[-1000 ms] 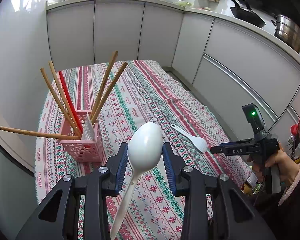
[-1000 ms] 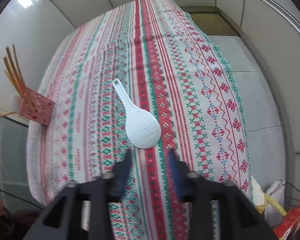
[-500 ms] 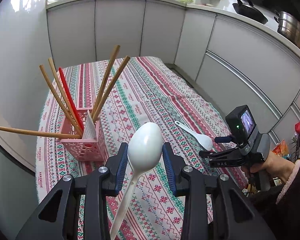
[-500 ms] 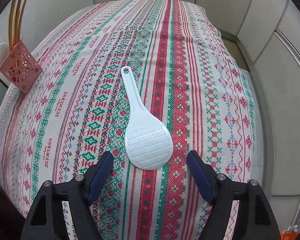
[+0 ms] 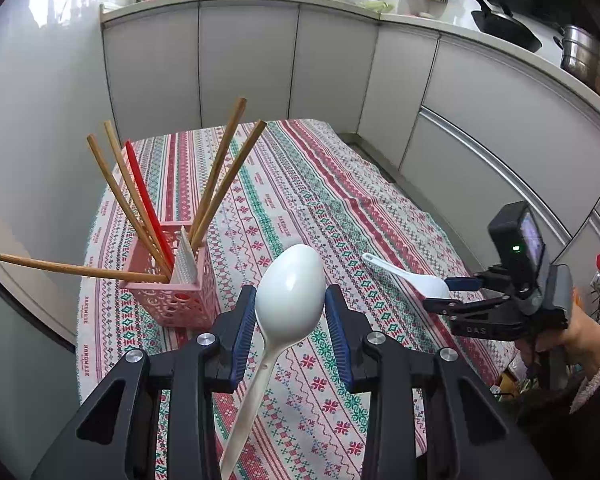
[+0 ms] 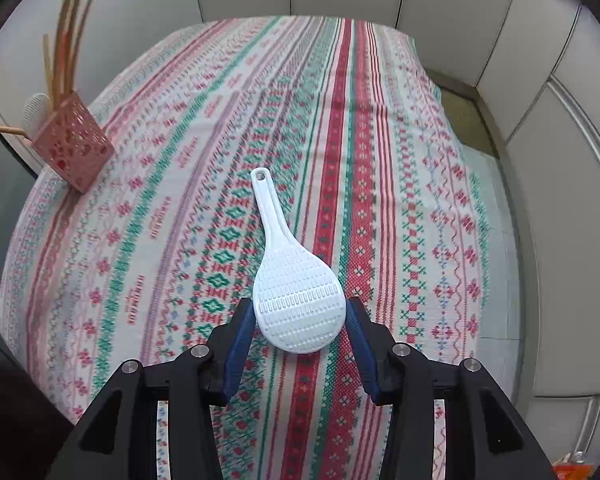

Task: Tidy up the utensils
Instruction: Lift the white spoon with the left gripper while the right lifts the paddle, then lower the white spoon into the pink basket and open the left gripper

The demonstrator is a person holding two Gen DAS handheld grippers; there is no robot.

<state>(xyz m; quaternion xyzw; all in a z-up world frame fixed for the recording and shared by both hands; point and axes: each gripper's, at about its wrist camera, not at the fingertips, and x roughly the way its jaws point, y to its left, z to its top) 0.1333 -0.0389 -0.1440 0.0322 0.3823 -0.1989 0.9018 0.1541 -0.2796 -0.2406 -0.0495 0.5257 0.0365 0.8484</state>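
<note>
Surface: the surface (image 6: 380, 128) under a red, green and white patterned woven cloth is filling both views, with grey cabinet fronts (image 5: 252, 60) curving round its far side.
Pink holder: the pink perforated plastic utensil basket (image 5: 168, 284) is standing near the cloth's left edge, holding wooden chopsticks (image 5: 220, 168), a red stick and a white dimpled paddle; it is sitting where it was a second ago.
Left hand-held gripper: the left hand-held gripper (image 5: 290, 322) is hovering above the cloth just right of the basket, its blue pads clamping the bowl of a glossy white plastic spoon (image 5: 290, 286), handle hanging back toward the camera; grip and position are unchanged from the earlier frames.
Right hand-held gripper: the right hand-held gripper (image 6: 300, 326) is being held in a person's hand (image 5: 572, 330). Its jaws have just been closing, and the pads are now sitting against both edges of the paddle's head, where half a second ago they were standing wide of it.
White paddle: the white dimpled plastic rice paddle (image 6: 288, 272) is lying flat on the cloth, mid-surface, handle pointing away from the right hand-held gripper, well apart from the basket; it is framed closer and more squarely than a second ago.
</note>
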